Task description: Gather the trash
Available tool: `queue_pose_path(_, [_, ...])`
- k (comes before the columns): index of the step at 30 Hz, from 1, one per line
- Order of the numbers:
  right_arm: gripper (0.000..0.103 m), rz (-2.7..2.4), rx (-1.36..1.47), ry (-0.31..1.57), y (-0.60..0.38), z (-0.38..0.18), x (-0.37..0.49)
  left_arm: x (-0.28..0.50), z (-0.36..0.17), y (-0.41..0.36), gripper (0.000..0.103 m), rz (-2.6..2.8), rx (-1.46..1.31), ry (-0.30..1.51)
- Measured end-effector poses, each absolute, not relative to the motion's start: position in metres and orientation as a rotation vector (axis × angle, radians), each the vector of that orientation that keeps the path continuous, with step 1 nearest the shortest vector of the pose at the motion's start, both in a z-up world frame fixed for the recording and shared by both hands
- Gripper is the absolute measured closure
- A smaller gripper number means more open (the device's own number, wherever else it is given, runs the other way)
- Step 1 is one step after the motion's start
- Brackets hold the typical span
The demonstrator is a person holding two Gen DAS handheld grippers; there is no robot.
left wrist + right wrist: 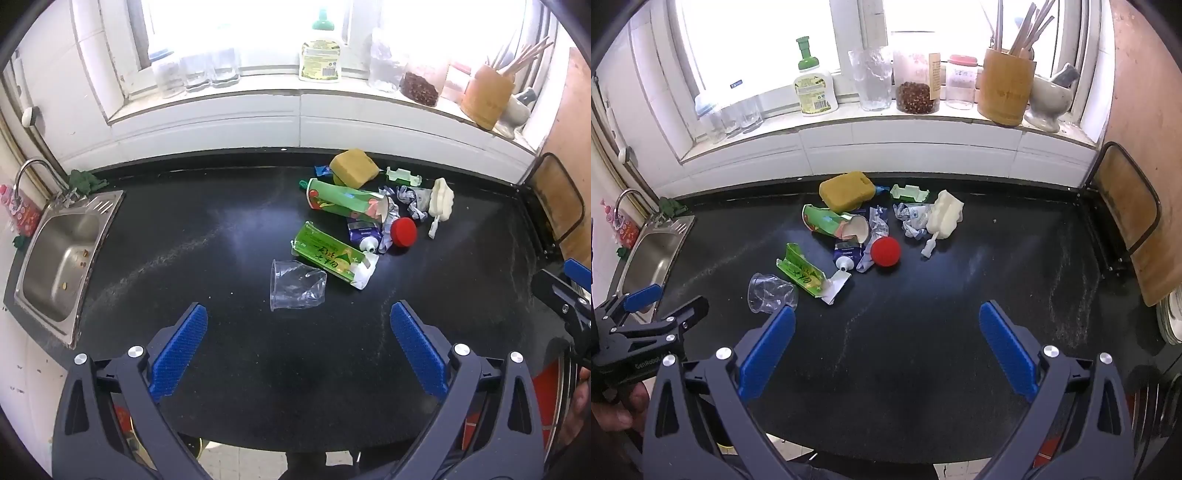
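Both tongs were wide open with nothing in them, left tongs (pixel 298 345) and right tongs (pixel 886 343) hovering over the black surface (pixel 229 362). The trash pile (pixel 364 210) sat ahead of them, clear cup (pixel 295 290) nearest, just past the left tongs' tips, then green carton (pixel 330 256) and red ball (pixel 885 251).

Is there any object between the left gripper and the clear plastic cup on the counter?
Nothing visible. The left gripper stands open above bare black counter, and the clear plastic cup lies on its side just ahead, nearest of the trash pile.
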State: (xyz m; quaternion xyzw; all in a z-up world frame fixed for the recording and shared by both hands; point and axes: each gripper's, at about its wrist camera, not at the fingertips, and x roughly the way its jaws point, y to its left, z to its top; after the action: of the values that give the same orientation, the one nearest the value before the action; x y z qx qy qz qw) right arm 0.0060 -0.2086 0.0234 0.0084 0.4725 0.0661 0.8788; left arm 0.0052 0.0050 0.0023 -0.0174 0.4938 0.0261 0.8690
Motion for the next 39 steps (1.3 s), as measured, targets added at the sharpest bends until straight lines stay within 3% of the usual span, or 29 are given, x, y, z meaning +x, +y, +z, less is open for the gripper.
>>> queue_pose_path(39, [0.006, 0.134, 0.014, 0.966, -0.216, 0.028, 0.001, 0.000, 0.005, -0.007, 0.006, 0.059, -0.020, 1.041])
